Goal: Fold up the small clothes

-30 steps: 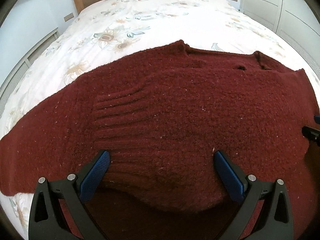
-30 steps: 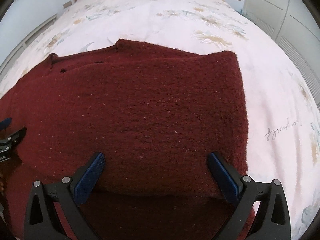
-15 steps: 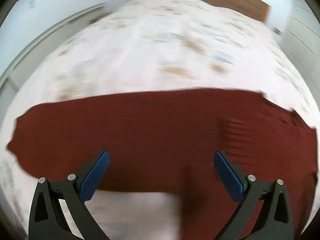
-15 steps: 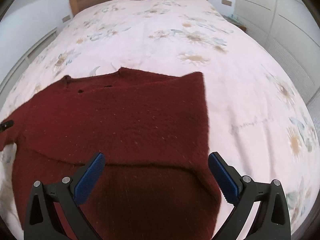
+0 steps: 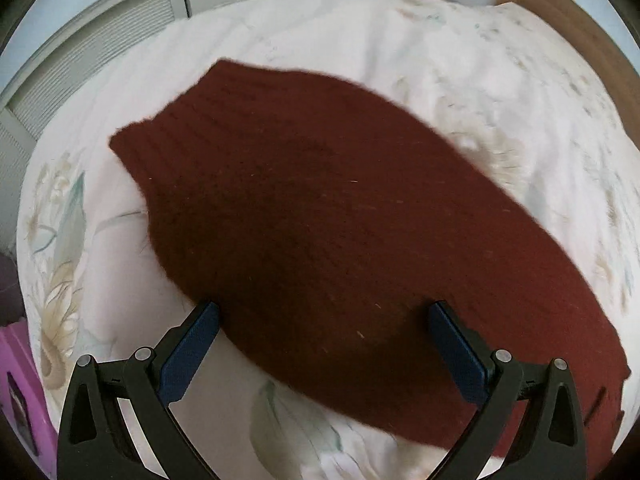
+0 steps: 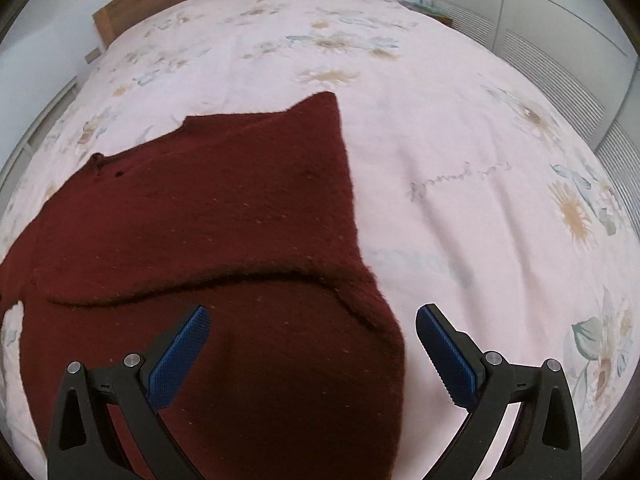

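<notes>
Dark red knitted sweater [image 6: 200, 220] lying flat on the bed [image 6: 460, 128], over a pale floral bedspread. In the right wrist view its body is folded: an upper layer ends in a curved edge across the lower layer, and one corner points toward the wooden headboard [image 6: 132, 8]. In the left wrist view a sleeve [image 5: 320, 208] stretches out, long axis running from lower right to upper left, ribbed cuff end pointing toward the louvred closet doors [image 5: 100, 40]. Fabric coarse and fuzzy, flecked with pale lint. Left gripper [image 5: 324, 340] and right gripper [image 6: 312, 344] both hover above the sweater, jaws spread wide, grasping nothing.
</notes>
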`<state>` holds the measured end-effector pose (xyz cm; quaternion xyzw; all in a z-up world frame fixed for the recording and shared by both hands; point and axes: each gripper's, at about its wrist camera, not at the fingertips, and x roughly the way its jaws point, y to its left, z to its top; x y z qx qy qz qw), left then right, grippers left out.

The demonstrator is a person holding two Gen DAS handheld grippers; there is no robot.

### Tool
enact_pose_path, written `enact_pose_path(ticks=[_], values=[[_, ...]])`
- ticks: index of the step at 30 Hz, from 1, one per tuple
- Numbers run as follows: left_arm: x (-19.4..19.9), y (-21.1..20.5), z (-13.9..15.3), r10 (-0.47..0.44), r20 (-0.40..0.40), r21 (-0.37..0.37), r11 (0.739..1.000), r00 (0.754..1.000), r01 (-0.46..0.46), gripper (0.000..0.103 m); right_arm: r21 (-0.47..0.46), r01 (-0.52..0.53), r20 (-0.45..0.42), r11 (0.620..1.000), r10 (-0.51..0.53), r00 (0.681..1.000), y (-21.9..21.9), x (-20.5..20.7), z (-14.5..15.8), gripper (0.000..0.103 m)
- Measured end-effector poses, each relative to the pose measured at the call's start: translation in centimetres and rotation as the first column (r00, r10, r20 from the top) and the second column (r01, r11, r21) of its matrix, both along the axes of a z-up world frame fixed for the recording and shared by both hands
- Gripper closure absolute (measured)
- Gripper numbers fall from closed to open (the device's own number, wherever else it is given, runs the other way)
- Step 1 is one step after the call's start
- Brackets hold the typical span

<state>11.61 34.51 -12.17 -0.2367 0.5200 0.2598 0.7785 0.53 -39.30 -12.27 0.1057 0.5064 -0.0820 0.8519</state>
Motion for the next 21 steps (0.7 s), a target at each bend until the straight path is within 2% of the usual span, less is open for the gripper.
enact_pose_path(ticks=[4,7,8,9,10,12,13,14,15,17,21], values=[[1.7,-0.1,0.3,-0.012,-0.019,0.022,1.000,1.000,0.012,0.001,0.002,0.014,-0.005,1.000,-0.014,1.000,-0.3,-0.2,-0.2,0.000],[1.7,0.5,0.0,-0.006,-0.008,-0.011,1.000,1.000,0.006,0.003,0.005,0.012,0.005,1.000,-0.012,1.000,-0.3,-0.3,0.1,0.000],[1.5,0.7,0.0,-0.010,-0.001,-0.018,1.000,1.000,0.010,0.008,0.008,0.011,0.008,1.000,-0.011,1.000,-0.3,-0.3,0.1,0.000],[1.4,1.0,0.0,-0.017,0.004,-0.017,1.000,1.000,0.017,0.019,0.010,0.010,0.008,1.000,-0.010,1.000,-0.2,-0.3,0.1,0.000],[1.2,1.2,0.2,-0.026,0.008,-0.009,1.000,1.000,0.026,0.026,0.011,0.009,0.008,1.000,-0.009,1.000,-0.1,-0.3,0.1,0.000],[0.3,1.6,1.0,-0.032,0.028,-0.004,0.999,0.999,0.032,0.058,0.011,0.005,0.008,1.000,-0.005,1.000,0.0,-0.3,0.1,0.000],[0.1,1.8,1.5,-0.034,0.038,-0.006,0.999,0.999,0.034,0.066,0.014,0.003,0.008,1.000,-0.003,1.000,0.1,-0.3,0.1,0.000],[0.0,2.0,2.0,-0.037,0.048,-0.008,0.999,0.998,0.038,0.083,0.015,0.001,0.008,1.000,-0.001,1.000,0.2,-0.2,0.1,0.000],[-0.1,2.1,2.5,-0.043,0.057,-0.012,0.999,0.997,0.044,0.089,0.016,-0.001,0.007,1.000,0.001,1.000,0.3,-0.2,0.1,0.000],[-0.1,1.6,4.1,-0.074,0.084,-0.002,0.997,0.994,0.075,0.091,0.012,-0.012,0.006,1.000,0.012,1.000,0.5,0.0,0.2,0.000],[-1.0,-1.4,7.8,-0.200,0.161,0.023,0.980,0.966,0.199,0.092,-0.007,-0.030,0.014,1.000,0.030,0.999,1.0,0.5,1.0,0.000]])
